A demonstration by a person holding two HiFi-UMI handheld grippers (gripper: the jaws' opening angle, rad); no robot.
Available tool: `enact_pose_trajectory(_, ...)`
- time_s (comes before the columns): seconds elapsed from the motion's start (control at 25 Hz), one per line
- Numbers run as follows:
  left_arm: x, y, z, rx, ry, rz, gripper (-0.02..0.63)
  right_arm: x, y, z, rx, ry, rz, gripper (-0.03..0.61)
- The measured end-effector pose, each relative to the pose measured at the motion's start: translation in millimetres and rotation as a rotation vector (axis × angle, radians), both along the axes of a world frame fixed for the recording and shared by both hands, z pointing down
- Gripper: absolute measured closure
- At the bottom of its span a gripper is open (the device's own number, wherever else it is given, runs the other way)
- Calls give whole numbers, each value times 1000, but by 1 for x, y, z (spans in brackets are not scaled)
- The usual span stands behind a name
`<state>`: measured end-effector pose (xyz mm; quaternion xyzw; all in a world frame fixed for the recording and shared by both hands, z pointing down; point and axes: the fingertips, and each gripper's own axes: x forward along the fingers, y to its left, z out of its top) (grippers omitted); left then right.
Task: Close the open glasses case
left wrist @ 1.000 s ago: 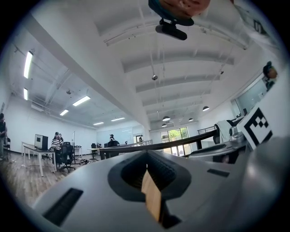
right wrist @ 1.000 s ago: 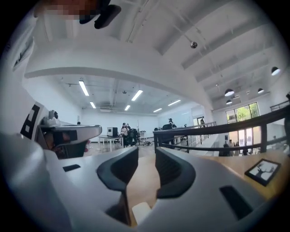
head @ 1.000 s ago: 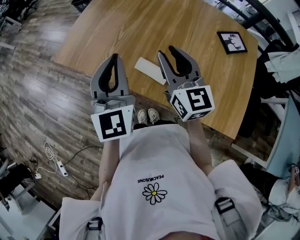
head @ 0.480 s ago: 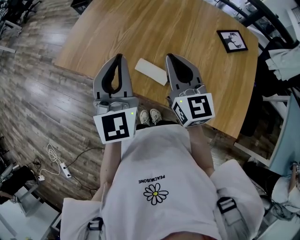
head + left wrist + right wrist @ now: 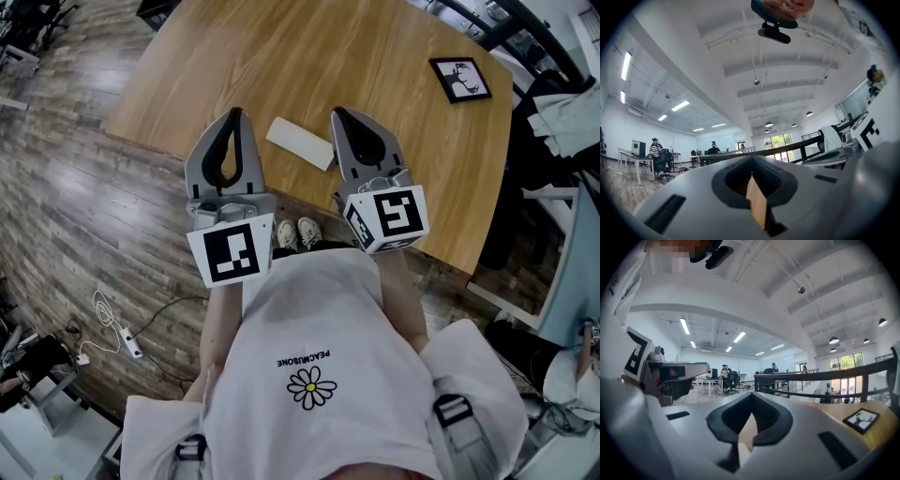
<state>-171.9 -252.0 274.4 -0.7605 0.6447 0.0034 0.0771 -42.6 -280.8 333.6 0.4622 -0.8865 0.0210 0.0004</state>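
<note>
Head view from above. The left hand-held gripper and right hand-held gripper are held side by side in front of the person, each pointing roughly level toward the tabletop. In each gripper view the jaws are pressed together at the tips, with nothing between them; only a sliver of wood shows through the opening behind the tips. The glasses case, a flat white oblong, lies near the tabletop's near edge and appears between the two grippers, touched by neither. Whether its lid is up cannot be told. A framed picture lies near the far right corner, well apart from the case. Below, plank floor and the person's shoes.
</note>
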Motion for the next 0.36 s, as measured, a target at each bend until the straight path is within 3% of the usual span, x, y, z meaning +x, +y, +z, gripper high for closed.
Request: enact_pose_trajectory(0.36,-1,0,3,-7,8,-7,597,1,-1,0,5,15,-4,572)
